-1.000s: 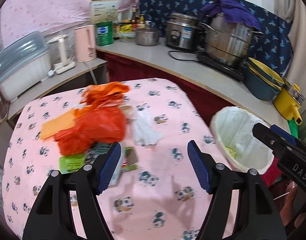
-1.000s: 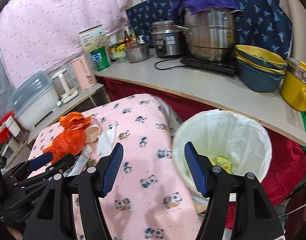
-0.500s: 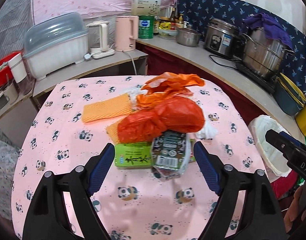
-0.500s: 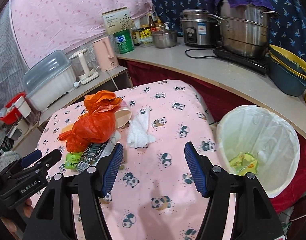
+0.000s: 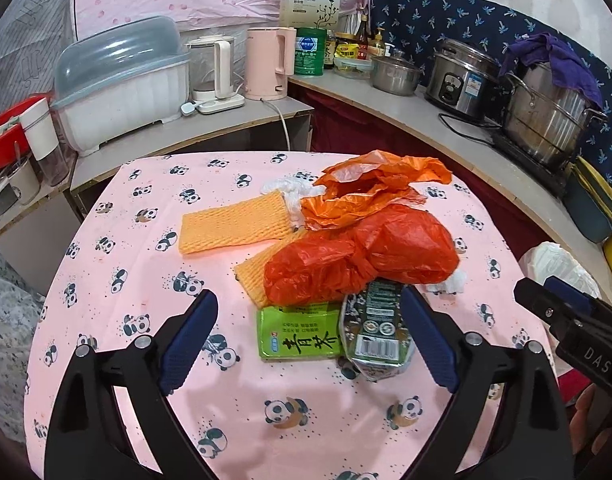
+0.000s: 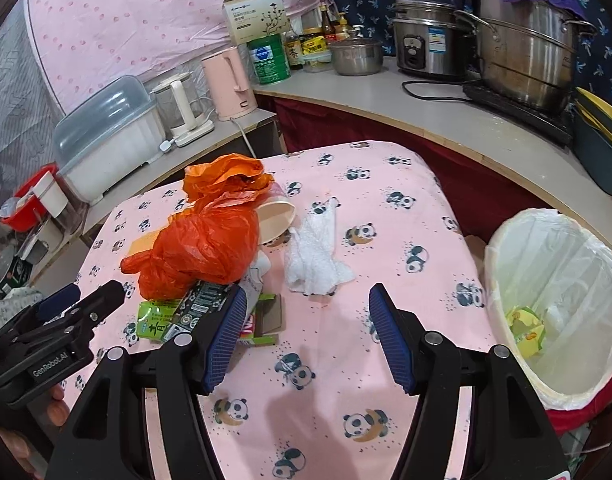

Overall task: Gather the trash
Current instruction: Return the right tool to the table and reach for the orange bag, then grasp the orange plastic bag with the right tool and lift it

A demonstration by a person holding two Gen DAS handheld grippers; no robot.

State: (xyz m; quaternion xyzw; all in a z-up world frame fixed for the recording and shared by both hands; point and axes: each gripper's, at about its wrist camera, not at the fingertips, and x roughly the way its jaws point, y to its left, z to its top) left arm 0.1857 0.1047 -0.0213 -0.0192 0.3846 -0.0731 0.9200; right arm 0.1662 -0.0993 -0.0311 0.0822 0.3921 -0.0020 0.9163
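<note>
A trash pile lies on the panda tablecloth (image 5: 118, 272): a tied red-orange bag (image 5: 370, 256), a crumpled orange bag (image 5: 370, 188), yellow foam nets (image 5: 234, 222), a green tea packet (image 5: 298, 334) and a dark foil wrapper (image 5: 376, 328). My left gripper (image 5: 306, 300) hovers just short of the packet and wrapper. Its jaws are opening and press on nothing. In the right wrist view a white tissue (image 6: 314, 256) and a paper cup (image 6: 276, 218) lie beside the bag (image 6: 202, 248). My right gripper (image 6: 306, 292) is open and empty, near the tissue.
A bin with a white liner (image 6: 554, 280) stands off the table's right edge with yellow wrappers inside. Counters behind hold kettles (image 5: 266, 64), a dish box (image 5: 122, 84), a rice cooker (image 5: 462, 80) and a steel pot (image 5: 546, 120).
Both grippers swung left from the bin side toward the trash pile and came lower and closer to it. The left jaws spread wider. The right jaws kept their gap.
</note>
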